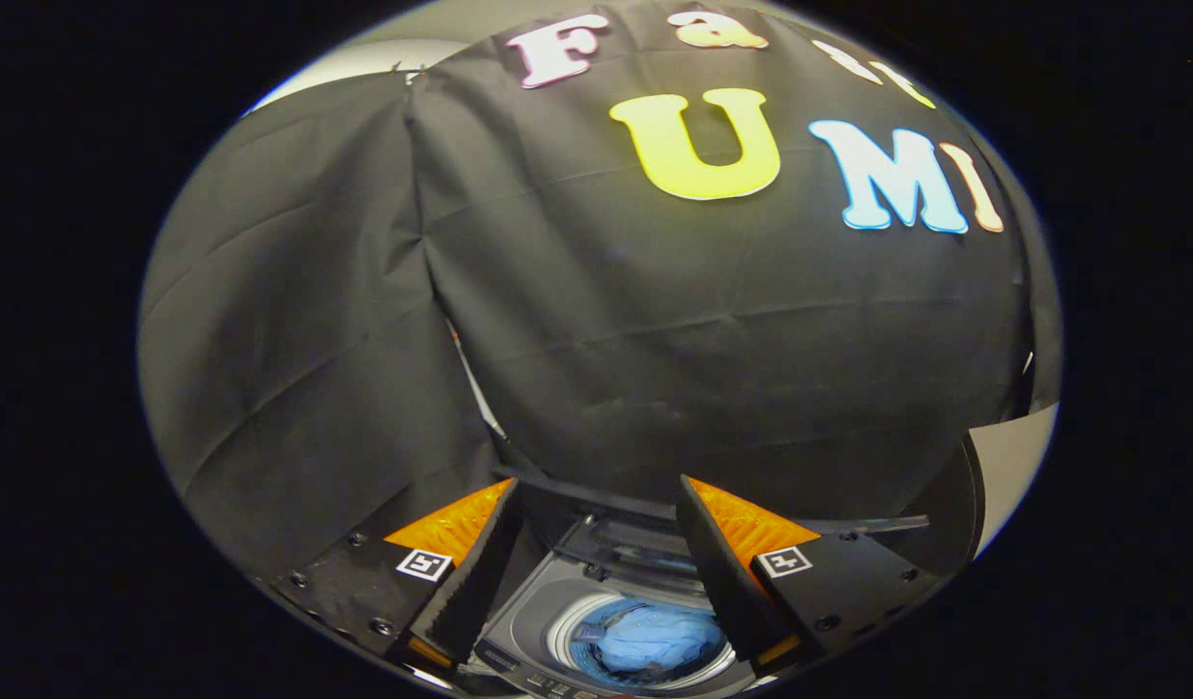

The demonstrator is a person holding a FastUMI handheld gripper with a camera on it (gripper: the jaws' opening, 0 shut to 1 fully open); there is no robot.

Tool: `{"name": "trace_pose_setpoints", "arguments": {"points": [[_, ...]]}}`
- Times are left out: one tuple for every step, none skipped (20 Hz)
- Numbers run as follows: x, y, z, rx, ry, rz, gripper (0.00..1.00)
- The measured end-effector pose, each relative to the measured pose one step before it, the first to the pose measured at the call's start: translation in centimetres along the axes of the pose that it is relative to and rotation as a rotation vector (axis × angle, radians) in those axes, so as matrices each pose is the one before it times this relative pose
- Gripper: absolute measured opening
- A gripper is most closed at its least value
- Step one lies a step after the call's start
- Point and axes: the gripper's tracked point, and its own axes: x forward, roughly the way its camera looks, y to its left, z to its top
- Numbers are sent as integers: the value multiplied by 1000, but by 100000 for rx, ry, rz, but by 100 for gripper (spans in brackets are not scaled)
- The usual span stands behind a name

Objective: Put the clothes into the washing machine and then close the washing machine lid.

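Observation:
The washing machine [528, 631] stands below and between my fingers, seen from above. Its round tub holds a blue garment [659, 641]. The lid [645, 549] is raised at the back of the opening, just ahead of the fingers. My gripper [596, 505] hovers above the machine, open, with nothing between its fingers [475, 582].
The black cloth wall [654, 340] hangs close behind the machine. A dark flat edge [878, 524] runs along behind the right finger. A pale surface [1009, 466] shows past the cloth on the right.

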Motion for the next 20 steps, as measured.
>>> {"name": "trace_pose_setpoints", "arguments": {"points": [[799, -681, 344, 2397, -30, -1712, 98], [825, -725, 242, 1883, 431, -1952, 98], [910, -846, 269, 1361, 298, -2310, 98], [803, -602, 243, 1065, 253, -1756, 98], [739, -553, 22, 699, 151, -1994, 98], [864, -524, 206, 232, -129, -1998, 98], [785, -545, 208, -232, 54, -1856, 98], [946, -523, -171, 163, 1156, -1655, 98], [771, -268, -93, 611, 1397, -1064, 98], [721, -306, -141, 303, 1479, -1350, 99], [504, -169, -362, 24, 1114, -1425, 99], [381, -61, -419, -627, 976, -1479, 98], [340, -225, -357, -1160, 1099, -1386, 99], [293, -298, -275, -1100, 875, -841, 99], [335, -21, -259, -659, 1032, -167, 98], [330, 13, -416, -482, 810, -351, 99], [307, -11, -270, -732, 591, -592, 99], [78, 104, -432, -529, 889, -457, 99], [154, 89, -386, -135, 1147, -75, 99], [116, 14, -328, -337, 604, -438, 99]]}}
